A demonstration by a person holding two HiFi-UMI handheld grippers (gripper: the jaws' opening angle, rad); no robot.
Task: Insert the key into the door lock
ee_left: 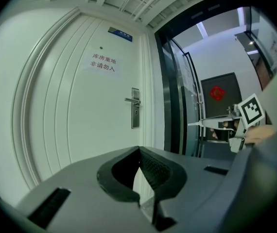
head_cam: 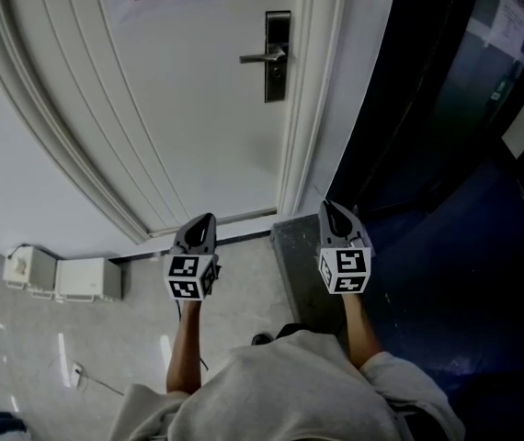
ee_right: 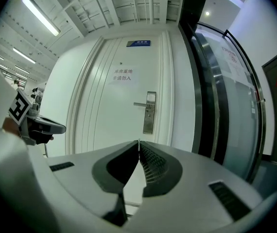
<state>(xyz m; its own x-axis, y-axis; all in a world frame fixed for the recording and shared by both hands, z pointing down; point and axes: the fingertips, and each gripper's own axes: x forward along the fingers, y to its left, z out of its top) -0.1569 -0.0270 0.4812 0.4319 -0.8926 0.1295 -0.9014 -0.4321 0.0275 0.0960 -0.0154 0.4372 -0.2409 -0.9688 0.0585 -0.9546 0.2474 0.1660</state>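
Approach is being judged in hand: left gripper [head_cam: 209,218] is being held pinched shut, empty, right gripper [head_cam: 327,205] clamped on a likely thin pale key blade [ee_right: 138,141], and closing in on the silver rectangular door lock plate [head_cam: 278,72], well apart at 12 o'clock, is being called for next.

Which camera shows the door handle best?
The right gripper view: the door handle faces the camera nearly front-on, bright and sharp near the middle of the picture. The left gripper view shows it at about the same size but dimmer and hazier. The head view looks at it steeply from above, near the top edge.
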